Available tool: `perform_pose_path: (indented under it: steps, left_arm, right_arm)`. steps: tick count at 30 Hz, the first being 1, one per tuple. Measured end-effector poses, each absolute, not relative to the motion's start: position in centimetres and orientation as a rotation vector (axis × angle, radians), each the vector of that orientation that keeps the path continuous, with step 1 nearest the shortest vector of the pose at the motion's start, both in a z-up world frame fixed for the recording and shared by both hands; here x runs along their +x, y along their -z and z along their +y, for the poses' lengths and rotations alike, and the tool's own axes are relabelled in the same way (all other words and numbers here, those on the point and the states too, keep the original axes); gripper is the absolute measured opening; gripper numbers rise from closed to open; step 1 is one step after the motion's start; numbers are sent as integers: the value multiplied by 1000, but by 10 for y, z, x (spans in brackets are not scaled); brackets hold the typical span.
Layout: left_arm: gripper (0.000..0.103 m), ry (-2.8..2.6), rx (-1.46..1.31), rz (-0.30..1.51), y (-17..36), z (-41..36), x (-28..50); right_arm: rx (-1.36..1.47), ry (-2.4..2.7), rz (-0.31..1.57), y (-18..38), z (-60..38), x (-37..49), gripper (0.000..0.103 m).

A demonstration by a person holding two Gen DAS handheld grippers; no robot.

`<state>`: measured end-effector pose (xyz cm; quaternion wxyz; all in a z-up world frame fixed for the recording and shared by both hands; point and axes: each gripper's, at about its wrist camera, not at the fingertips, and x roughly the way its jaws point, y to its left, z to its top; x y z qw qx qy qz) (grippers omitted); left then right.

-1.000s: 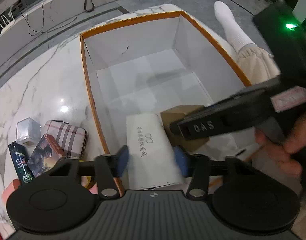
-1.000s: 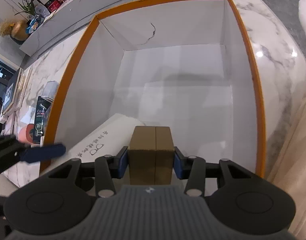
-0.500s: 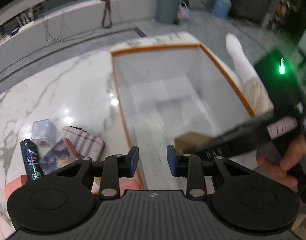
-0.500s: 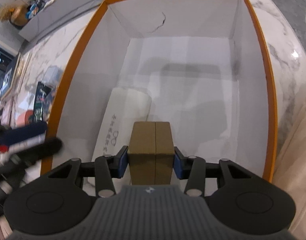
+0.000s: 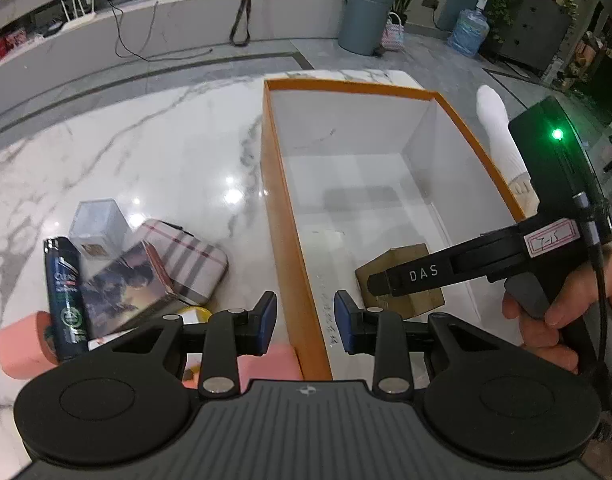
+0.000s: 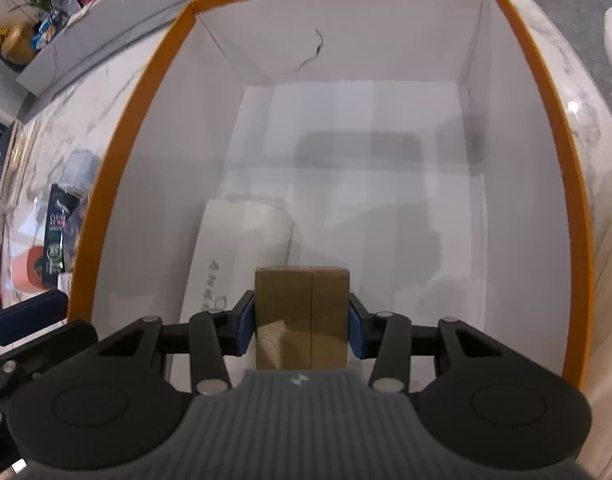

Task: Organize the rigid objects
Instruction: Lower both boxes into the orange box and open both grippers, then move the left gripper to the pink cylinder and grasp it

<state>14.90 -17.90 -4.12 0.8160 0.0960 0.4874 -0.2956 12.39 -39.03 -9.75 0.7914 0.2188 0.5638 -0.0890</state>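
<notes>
A brown cardboard box is clamped between the blue pads of my right gripper, which is shut on it low inside the orange-rimmed white box. A white case with printed writing lies on the box floor, just left of the brown box. In the left wrist view the brown box shows behind the right gripper's black finger. My left gripper hangs open over the big box's left wall, with nothing between its pads.
Left of the big box, on the marble table, lie a clear plastic box, a plaid case, a dark bottle, a picture-printed box and a pink roll. A person's socked foot is beyond the box's right wall.
My left gripper has drawn back and left, from over the white case inside the box to above its left wall, and its jaws have narrowed. The right gripper has held the brown box almost still.
</notes>
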Motion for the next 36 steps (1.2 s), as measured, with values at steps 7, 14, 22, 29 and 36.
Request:
perform_pose_path:
  steps: [7, 14, 22, 29, 36]
  left_arm:
    - [37, 657, 182, 1057, 49, -175, 149]
    - [37, 663, 155, 1066, 51, -168, 150]
    - [36, 669, 145, 1070, 51, -165, 150]
    - [36, 673, 151, 1062, 47, -166, 147]
    - [36, 659, 132, 1028, 27, -144, 145]
  right_arm:
    - [508, 150, 1326, 101, -383, 110, 46]
    - [516, 143, 1332, 98, -374, 98, 49]
    - [590, 142, 1307, 89, -378, 86, 47]
    - [580, 162, 1317, 90, -375, 93, 47]
    - [368, 194, 1176, 62, -355, 90, 49]
